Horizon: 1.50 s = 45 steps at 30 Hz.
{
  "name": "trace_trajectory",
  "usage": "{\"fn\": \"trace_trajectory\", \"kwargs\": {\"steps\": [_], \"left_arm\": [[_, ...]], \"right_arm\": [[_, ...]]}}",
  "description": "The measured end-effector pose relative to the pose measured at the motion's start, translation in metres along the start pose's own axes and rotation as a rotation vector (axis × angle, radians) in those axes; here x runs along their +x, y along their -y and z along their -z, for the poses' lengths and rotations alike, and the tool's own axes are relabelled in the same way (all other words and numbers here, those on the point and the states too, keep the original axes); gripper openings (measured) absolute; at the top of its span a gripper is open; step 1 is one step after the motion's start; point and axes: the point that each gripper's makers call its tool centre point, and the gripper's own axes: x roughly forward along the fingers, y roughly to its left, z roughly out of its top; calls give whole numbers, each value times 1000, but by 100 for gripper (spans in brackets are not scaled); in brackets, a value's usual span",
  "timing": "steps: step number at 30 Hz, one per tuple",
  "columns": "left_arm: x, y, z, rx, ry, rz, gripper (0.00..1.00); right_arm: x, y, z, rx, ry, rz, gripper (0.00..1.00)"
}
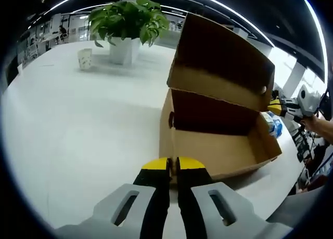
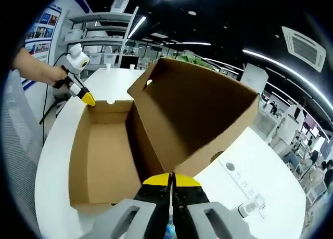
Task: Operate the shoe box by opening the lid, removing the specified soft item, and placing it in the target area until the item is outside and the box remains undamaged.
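Note:
The brown cardboard shoe box (image 1: 218, 153) stands open on the white table (image 1: 78, 135), its lid (image 1: 223, 57) hinged up. Inside I see bare cardboard. My left gripper (image 1: 173, 163) is shut with nothing in it, its tips close to the box's near end wall; in the right gripper view the left gripper (image 2: 88, 100) sits at the far end of the box (image 2: 104, 161). My right gripper (image 2: 170, 179) is shut, close to the raised lid (image 2: 197, 114). From the left gripper view, the right gripper (image 1: 274, 108) hovers past the box's far end, above a blue and white soft item (image 1: 274, 125) on the table.
A potted plant (image 1: 127, 21) and a paper cup (image 1: 85, 58) stand at the far side of the table. A white power strip (image 2: 239, 179) and a small clear object (image 2: 251, 205) lie right of the box. A person's hand (image 2: 36, 67) holds the left gripper.

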Motion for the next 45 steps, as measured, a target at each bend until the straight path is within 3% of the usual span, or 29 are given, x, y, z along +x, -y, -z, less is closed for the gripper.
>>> {"fn": "trace_trajectory", "kwargs": {"steps": [21, 37, 45], "left_arm": [[-1, 0, 1, -14, 5, 8, 1], [-1, -2, 0, -24, 13, -2, 1], [0, -2, -1, -29, 18, 2, 2]], "right_arm": [[-8, -8, 7, 53, -2, 11, 0], [-12, -9, 13, 23, 5, 49, 0], [-12, -9, 17, 50, 8, 67, 0]]}}
